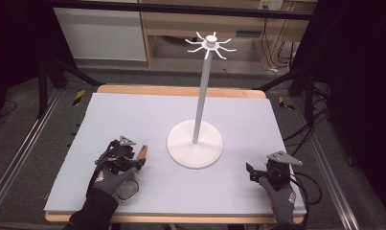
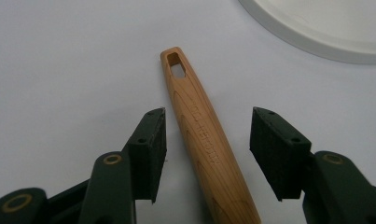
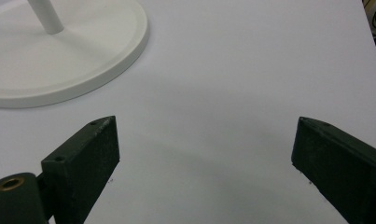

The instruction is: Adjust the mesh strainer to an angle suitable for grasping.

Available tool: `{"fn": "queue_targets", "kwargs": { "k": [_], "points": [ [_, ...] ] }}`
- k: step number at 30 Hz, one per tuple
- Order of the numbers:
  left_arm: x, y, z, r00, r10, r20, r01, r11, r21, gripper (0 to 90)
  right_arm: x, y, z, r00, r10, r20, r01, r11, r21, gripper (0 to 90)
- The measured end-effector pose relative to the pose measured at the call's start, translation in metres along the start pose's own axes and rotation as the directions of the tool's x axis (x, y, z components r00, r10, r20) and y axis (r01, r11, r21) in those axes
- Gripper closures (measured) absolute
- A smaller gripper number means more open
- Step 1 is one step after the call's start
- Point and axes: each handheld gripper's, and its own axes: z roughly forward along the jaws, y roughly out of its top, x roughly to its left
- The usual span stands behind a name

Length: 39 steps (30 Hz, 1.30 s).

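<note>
A wooden handle [image 2: 195, 116] with a slotted hole near its tip lies flat on the white table, running between the jaws of my left gripper [image 2: 209, 116]. The pads stand apart on either side of it, and neither touches the wood. From above, the handle's tip [image 1: 142, 149] pokes out past my left gripper [image 1: 135, 159], and a round rimmed end [image 1: 127, 190] shows by that wrist. A white hook stand [image 1: 203, 91] rises from a round base [image 1: 195, 146] mid-table. My right gripper [image 1: 257, 170] rests at the front right, and its jaws [image 3: 204, 130] are wide open over bare table.
The stand's base [image 3: 59, 60] lies up and left of my right gripper, and its rim [image 2: 316, 42] is just beyond the handle's tip. The pole carries several curved hooks [image 1: 210, 44] at its top. The table's front edge [image 1: 181, 218] is close behind both hands.
</note>
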Motion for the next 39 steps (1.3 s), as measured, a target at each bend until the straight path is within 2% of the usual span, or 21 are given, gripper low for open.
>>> {"fn": "queue_targets", "kwargs": {
  "k": [2, 11, 16, 29, 32, 36, 39],
  "points": [
    [0.000, 0.000, 0.002, 1.0000, 0.000, 0.000, 0.000, 1.0000, 0.008, 45.9, 0.000, 0.000, 0.000, 0.9999, 0.010, -0.012, -0.010, 1.000, -0.002, 7.8],
    [-0.002, -0.001, 0.010, 1.0000, -0.005, 0.004, 0.005, 0.9991, 0.042, 49.7, -0.002, -0.002, 0.001, 0.9998, 0.019, -0.007, -0.019, 1.000, 0.003, 7.6],
    [-0.003, -0.001, 0.015, 0.9999, -0.009, -0.015, 0.010, 0.9970, 0.076, 54.9, -0.002, -0.002, 0.002, 0.9998, 0.016, -0.009, -0.016, 1.000, 0.008, 7.6],
    [-0.003, 0.001, 0.015, 0.9995, -0.025, -0.019, 0.026, 0.9950, 0.097, 58.1, -0.002, -0.001, 0.002, 0.9998, 0.015, -0.010, -0.015, 1.000, 0.009, 7.6],
    [-0.002, 0.001, 0.012, 0.9992, -0.028, -0.026, 0.031, 0.9957, 0.087, 63.3, -0.002, -0.001, 0.002, 0.9999, 0.014, -0.010, -0.014, 1.000, 0.010, 7.6],
    [0.002, 0.000, 0.008, 0.9991, -0.040, -0.014, 0.041, 0.9960, 0.079, 66.2, -0.002, -0.001, 0.002, 0.9999, 0.013, -0.009, -0.013, 1.000, 0.010, 7.6],
    [0.000, 0.000, 0.008, 0.9995, -0.031, -0.007, 0.032, 0.9964, 0.079, 66.5, -0.002, -0.001, 0.002, 0.9999, 0.014, -0.009, -0.014, 1.000, 0.010, 7.6]
  ]
}}
